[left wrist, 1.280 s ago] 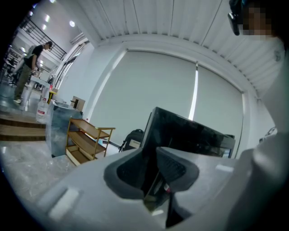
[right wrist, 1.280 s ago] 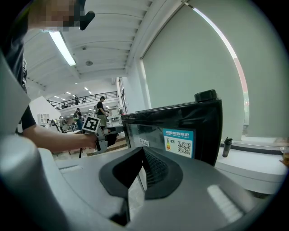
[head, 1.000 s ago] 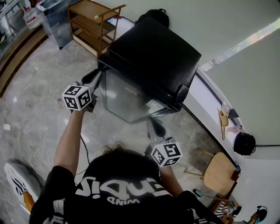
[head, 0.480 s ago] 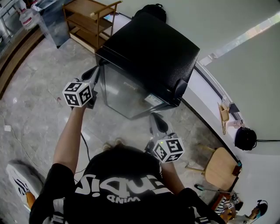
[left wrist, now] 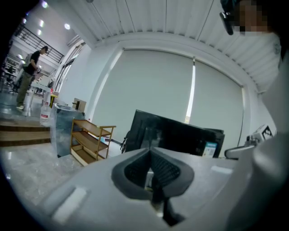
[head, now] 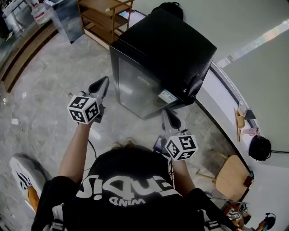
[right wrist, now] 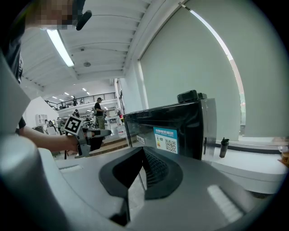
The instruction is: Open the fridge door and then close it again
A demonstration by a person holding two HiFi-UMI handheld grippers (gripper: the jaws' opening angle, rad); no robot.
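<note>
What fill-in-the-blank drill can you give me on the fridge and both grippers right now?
1. The fridge door is ____.
2. The left gripper hangs clear of the door with its jaws ____.
3. Between its jaws, the right gripper holds ____.
4. In the head view, the wooden shelf stands on the ____ side of the fridge.
Missing words: closed; shut; nothing; left.
</note>
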